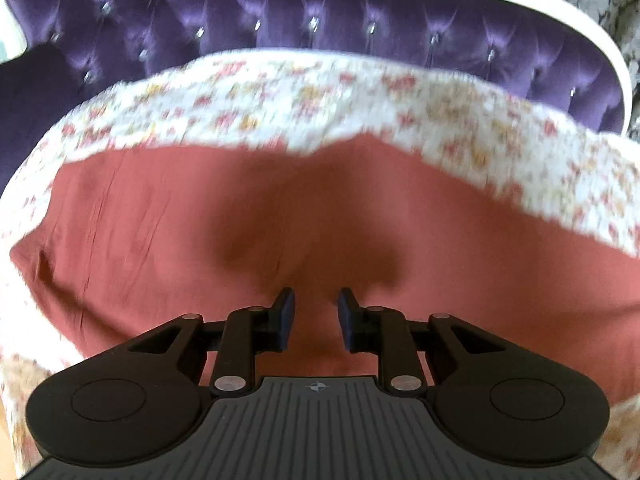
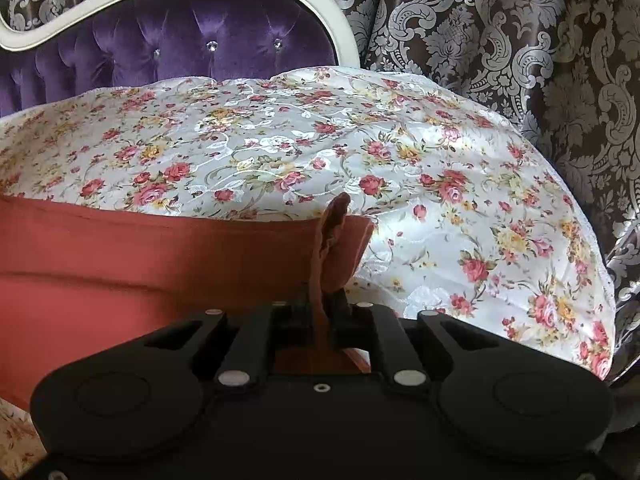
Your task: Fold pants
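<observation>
Well, the pants (image 1: 280, 216), rust-red, lie spread flat across the floral bedspread (image 1: 304, 92), with the purple tufted headboard (image 1: 280, 12) rising beyond. Left gripper (image 1: 316, 320) is held low over the middle of the cloth, pitched forward and down, pointing toward the headboard. Its two fingers (image 1: 285, 318) stand apart with bare red fabric showing in the gap; nothing between them. A dark shadow of it falls on the pants just ahead. That view is smeared with blur along the bedspread edge.

Right gripper (image 2: 322, 304) is at the pants' (image 2: 140, 264) right-hand end, held fairly level, aimed the same way. Its fingers are pinched together on a bunched fold of the red cloth, which stands up in a crumpled ridge above the tips. From there the fabric runs left in a broad, smooth band over the bedspread (image 2: 400, 152). Patterned brown-and-silver curtains (image 2: 520, 40) hang behind, right of the headboard (image 2: 200, 44)
</observation>
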Motion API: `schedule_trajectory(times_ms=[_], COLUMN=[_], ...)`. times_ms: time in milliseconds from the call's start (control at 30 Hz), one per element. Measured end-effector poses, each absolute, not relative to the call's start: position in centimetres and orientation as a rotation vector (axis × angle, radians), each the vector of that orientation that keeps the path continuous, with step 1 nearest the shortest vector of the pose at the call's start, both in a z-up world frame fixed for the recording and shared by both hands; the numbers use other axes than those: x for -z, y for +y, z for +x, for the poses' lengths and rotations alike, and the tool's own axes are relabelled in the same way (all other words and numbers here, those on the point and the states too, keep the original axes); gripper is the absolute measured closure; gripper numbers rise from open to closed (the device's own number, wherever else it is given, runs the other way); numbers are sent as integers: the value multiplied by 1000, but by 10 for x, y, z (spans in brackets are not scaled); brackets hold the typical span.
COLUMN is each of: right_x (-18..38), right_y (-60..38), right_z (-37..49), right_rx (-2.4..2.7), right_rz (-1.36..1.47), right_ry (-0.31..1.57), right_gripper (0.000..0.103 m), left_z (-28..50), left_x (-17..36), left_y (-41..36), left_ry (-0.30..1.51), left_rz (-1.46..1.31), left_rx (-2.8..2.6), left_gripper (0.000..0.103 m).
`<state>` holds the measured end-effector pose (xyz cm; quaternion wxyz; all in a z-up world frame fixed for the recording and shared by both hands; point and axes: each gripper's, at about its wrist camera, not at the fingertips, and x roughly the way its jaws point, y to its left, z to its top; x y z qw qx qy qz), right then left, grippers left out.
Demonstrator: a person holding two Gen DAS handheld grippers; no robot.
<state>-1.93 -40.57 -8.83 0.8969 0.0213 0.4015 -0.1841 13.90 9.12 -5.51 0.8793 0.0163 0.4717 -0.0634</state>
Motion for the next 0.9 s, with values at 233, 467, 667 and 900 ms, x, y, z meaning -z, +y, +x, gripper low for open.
schedule_trajectory(times_ms=[233, 467, 667, 900], right_x=[90, 92, 93, 68], right_y=[-406, -411, -407, -400], right_z=[-19, -20, -18, -30], right_rx=[395, 410, 418, 478], right_rz=[62, 133, 101, 27], right_ry=[833, 820, 810, 666], right_gripper=[83, 77, 76, 70], left_z=[213, 255, 266, 212], left_x=[81, 89, 83, 51], left_y=[60, 61, 53, 46], left_ry=[1016, 1023, 1015, 905], left_rz=[89, 46, 80, 95], left_rx=[115, 89, 69, 119], left_gripper=[80, 80, 80, 80])
